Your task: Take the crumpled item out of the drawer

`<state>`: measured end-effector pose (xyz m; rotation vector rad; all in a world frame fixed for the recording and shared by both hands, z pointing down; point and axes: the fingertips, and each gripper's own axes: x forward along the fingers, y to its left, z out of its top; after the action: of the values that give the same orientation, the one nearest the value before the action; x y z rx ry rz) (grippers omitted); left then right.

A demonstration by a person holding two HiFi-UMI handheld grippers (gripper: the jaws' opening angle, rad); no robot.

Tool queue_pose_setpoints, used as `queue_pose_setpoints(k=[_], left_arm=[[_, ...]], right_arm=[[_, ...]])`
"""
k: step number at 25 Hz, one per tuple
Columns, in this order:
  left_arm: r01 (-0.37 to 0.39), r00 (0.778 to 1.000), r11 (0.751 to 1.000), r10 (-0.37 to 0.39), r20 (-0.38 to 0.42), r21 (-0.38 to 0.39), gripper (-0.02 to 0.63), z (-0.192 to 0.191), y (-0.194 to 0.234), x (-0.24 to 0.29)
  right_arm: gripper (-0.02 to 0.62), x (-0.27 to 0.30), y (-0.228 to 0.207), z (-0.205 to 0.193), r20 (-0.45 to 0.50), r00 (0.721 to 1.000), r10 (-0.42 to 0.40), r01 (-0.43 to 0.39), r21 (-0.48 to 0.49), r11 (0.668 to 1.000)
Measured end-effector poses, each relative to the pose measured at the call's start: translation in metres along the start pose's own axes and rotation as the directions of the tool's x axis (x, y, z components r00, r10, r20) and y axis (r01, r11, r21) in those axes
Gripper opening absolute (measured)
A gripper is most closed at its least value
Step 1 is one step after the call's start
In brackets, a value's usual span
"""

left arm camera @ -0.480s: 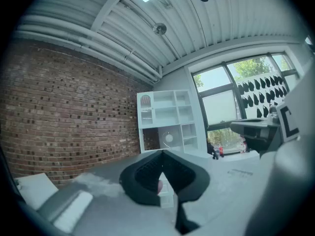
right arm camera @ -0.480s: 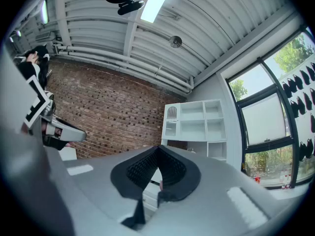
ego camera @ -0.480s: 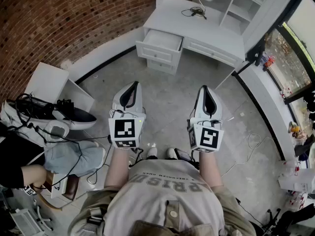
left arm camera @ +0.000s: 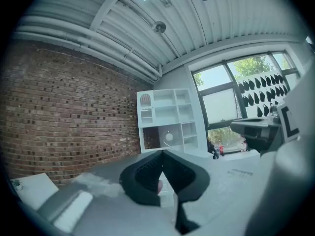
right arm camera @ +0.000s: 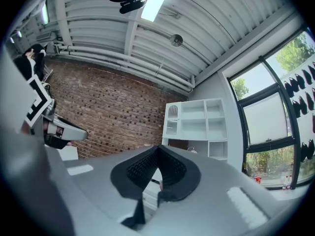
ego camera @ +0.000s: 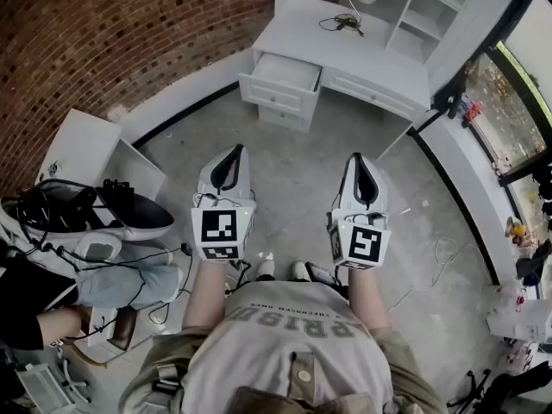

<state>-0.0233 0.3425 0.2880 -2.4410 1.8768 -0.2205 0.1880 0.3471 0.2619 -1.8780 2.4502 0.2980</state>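
We stand on the concrete floor [ego camera: 293, 179], well apart from the white table [ego camera: 345, 50] by the brick wall [ego camera: 103, 33]. Its upper drawer [ego camera: 285, 72] hangs open, but from here we cannot make out the crumpled item inside. Our left gripper [ego camera: 233, 152] and right gripper [ego camera: 359, 158] point ahead, each with jaws pressed together on nothing. We judge the approach is not yet made: next we must walk up, spread one gripper and reach in.
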Motion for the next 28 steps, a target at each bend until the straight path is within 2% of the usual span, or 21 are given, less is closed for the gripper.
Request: queue_pose_setpoints(k=[7,12,14,15,20,22,28], left_arm=[[-0.010,1.000,1.000,0.010,-0.011,0.003,0.008,0.003,-0.007,0.006],[-0.025,1.000,1.000,0.025,0.013,-0.014,0.008,0.011,-0.009,0.010],[-0.028,0.999,0.999,0.029,0.022,-0.038,0.008,0.014,-0.010,0.011],[-0.029,0.999,0.998,0.031,0.023,-0.048,0.027,0.014,-0.011,0.013],[-0.026,1.000,0.997,0.027,0.012,-0.066,0.215,0.013,-0.020,0.020],[-0.026,1.000,0.997,0.026,0.002,-0.068,0.261,0.014,-0.024,0.024],[-0.062,0.998,0.995,0.061,-0.014,-0.074,0.268,0.014,-0.032,0.033]], right_arm=[[-0.002,0.004,-0.010,0.000,-0.003,1.000,0.016,-0.016,0.015,1.000],[0.003,0.006,-0.024,0.001,0.036,0.999,0.014,-0.018,0.110,0.994],[0.040,0.007,-0.030,0.000,0.046,0.999,0.016,-0.021,0.130,0.991],[0.070,0.008,-0.032,-0.001,0.045,0.999,0.021,-0.027,0.138,0.990],[0.254,0.013,-0.043,-0.005,0.045,0.997,0.060,-0.067,0.169,0.983],[0.265,0.016,-0.049,-0.005,0.042,0.997,0.070,-0.077,0.174,0.982],[0.268,0.024,-0.063,-0.011,0.037,0.993,0.108,-0.113,0.184,0.976]])
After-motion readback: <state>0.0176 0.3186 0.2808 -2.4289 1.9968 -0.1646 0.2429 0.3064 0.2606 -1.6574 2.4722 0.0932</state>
